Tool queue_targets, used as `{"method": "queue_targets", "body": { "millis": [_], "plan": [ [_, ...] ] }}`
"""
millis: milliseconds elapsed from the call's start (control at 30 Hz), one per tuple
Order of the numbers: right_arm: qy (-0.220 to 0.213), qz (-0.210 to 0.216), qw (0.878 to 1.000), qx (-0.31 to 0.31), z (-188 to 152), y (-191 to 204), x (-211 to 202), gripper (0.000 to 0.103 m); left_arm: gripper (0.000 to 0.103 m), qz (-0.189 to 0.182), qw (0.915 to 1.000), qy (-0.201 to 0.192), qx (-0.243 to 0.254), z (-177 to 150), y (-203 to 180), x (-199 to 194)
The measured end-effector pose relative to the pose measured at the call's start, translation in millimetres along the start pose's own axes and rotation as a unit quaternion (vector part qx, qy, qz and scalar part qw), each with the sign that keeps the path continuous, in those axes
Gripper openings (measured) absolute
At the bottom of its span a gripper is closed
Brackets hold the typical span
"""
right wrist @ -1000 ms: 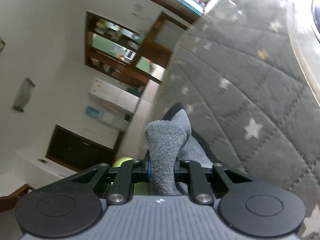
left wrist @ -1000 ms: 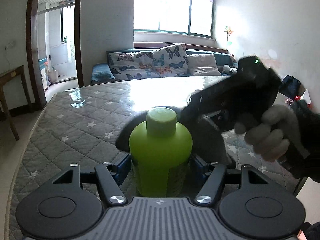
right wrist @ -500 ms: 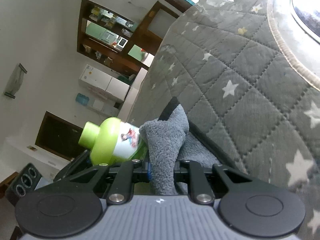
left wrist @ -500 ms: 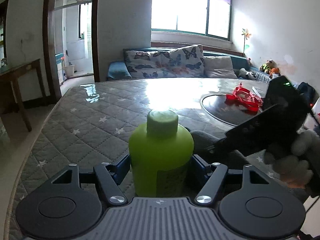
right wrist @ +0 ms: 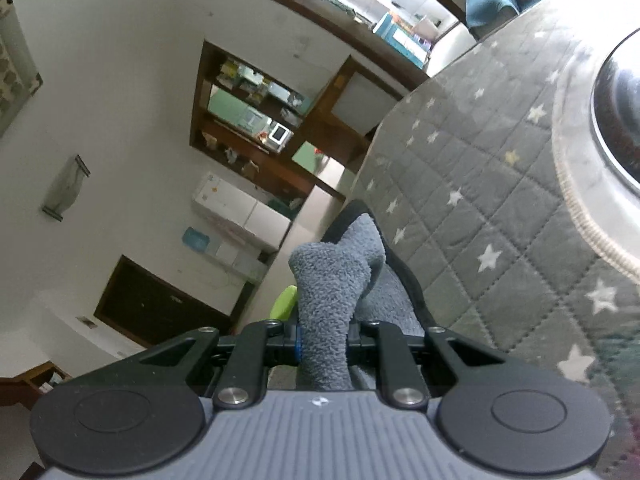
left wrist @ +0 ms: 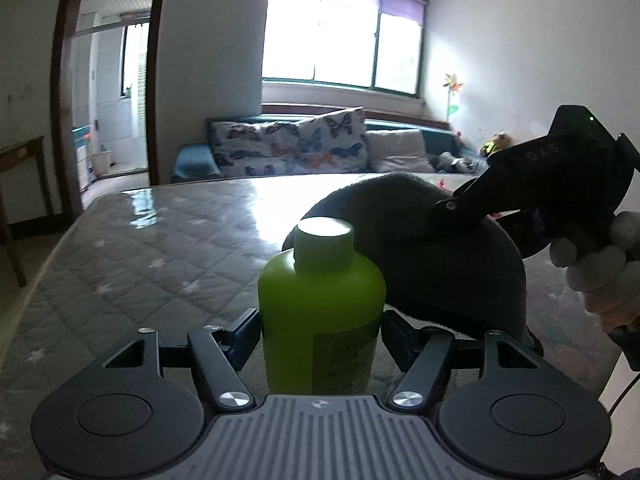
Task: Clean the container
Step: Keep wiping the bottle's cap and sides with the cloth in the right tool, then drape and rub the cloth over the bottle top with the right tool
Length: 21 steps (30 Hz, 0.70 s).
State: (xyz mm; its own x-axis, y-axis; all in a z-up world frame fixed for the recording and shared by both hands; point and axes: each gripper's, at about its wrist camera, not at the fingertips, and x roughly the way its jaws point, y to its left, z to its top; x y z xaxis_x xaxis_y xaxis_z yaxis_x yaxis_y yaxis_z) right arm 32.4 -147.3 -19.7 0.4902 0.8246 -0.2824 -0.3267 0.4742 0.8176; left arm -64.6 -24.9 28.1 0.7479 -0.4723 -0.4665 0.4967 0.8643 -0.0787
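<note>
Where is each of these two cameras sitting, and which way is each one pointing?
Left wrist view: sits on the left tongs, facing the sofa and window; they clamp the green bottle; the right hand shows.
Right wrist view: sits on the right tongs, rolled sideways, facing shelves and the quilted table; they pinch the grey cloth.
Shared: bottle, cloth, table.

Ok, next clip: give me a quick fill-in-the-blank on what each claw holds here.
1. The left claw is shut on a ____ bottle.
2. The right claw is shut on a grey ____.
3. The bottle's cap is ____.
4. The table cover bears small white ____.

Missing: green; cloth; on; stars
</note>
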Motion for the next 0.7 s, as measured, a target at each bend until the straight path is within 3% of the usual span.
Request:
{"method": "queue_targets", "body": {
  "millis": [267,500,700],
  "plan": [
    [-0.01,-0.004,1.0,0.029,13.1,-20.2,2.3,0.015,0.069,-0.018,0.999,0.003,0.041,0.9,-7.2,10.0],
    [0.0,0.011,0.997,0.076,24.7,-50.3,34.3,0.015,0.069,-0.021,0.999,0.005,0.038,0.2,-7.4,8.4],
    [0.024,-0.021,0.994,0.107,16.1,-80.9,54.9,0.015,0.069,-0.022,0.999,0.005,0.038,-0.8,-9.4,6.1]
  ]
}}
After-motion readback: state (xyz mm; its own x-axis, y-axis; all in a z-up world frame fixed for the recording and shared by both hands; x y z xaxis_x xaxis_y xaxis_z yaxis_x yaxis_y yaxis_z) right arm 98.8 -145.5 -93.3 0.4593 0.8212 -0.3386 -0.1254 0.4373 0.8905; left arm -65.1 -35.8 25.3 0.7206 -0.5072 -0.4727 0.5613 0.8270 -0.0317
